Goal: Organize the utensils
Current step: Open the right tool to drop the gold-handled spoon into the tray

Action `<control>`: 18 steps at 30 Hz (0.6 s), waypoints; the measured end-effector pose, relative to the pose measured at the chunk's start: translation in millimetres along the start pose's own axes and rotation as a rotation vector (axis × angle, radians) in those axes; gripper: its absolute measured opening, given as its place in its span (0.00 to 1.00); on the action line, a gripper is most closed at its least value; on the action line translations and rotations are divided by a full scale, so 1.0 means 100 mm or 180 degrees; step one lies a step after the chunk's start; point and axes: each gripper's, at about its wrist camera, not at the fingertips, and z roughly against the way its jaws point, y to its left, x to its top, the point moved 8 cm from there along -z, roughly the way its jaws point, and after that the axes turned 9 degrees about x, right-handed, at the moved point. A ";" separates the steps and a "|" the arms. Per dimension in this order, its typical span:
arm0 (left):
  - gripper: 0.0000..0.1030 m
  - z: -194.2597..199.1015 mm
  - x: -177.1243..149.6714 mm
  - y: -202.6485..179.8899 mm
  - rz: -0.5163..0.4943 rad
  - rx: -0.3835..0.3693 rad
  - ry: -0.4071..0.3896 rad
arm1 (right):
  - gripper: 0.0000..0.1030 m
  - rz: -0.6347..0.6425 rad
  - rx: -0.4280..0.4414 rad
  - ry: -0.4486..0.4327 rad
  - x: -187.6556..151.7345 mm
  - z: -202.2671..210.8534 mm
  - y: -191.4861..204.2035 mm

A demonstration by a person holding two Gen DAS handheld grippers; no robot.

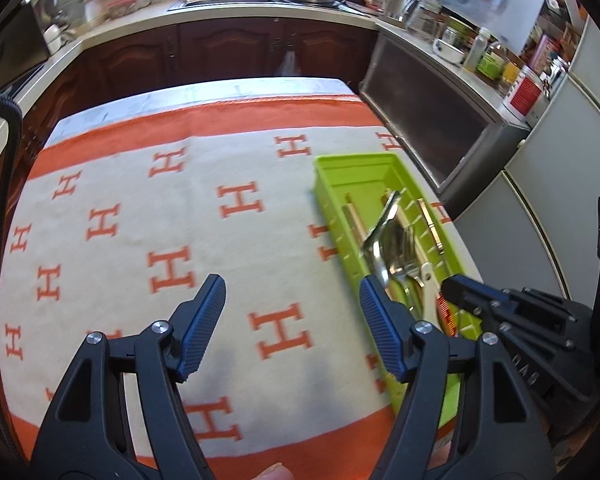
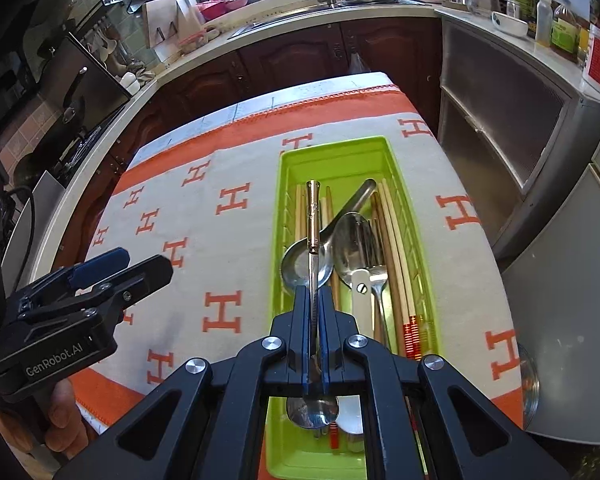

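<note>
Right tool (image 2: 315, 300) clamps a spoon (image 2: 313, 216), bowl half hidden, left tool (image 1: 292, 300) agape, empty

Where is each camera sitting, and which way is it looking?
Left wrist view: sits on the left gripper, looking down over its open fingers at the orange-and-white cloth; a fingertip shows at the bottom edge.
Right wrist view: sits on the right gripper, looking down at the green tray; its fingers are shut on a thin utensil, and a hand holding the left gripper shows at the left.
Shared: both see the tray of cutlery, the cloth, the kitchen counter, and each other's gripper.
</note>
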 end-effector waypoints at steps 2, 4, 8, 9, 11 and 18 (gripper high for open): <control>0.65 -0.02 0.03 -0.09 -0.0028 0.0017 -0.0003 | 0.04 -0.0020 0.0013 0.0019 0.00 -0.04 -0.04; 0.65 -0.05 0.05 -0.17 -0.0052 0.0050 -0.0002 | 0.04 -0.0033 0.0035 0.0038 0.01 -0.08 -0.08; 0.65 -0.11 0.03 -0.25 -0.0083 0.0105 0.0029 | 0.04 -0.0065 0.0080 0.0062 0.07 -0.19 -0.11; 0.65 -0.11 0.02 -0.25 -0.0088 0.0113 0.0040 | 0.05 -0.0066 0.0095 0.0067 0.07 -0.21 -0.11; 0.65 -0.13 -0.01 -0.26 -0.0088 0.0137 0.0064 | 0.07 -0.0069 0.0136 0.0088 0.08 -0.26 -0.12; 0.65 -0.13 -0.06 -0.17 -0.0006 0.0218 0.0084 | 0.29 -0.0053 0.0156 0.0005 0.13 -0.27 -0.10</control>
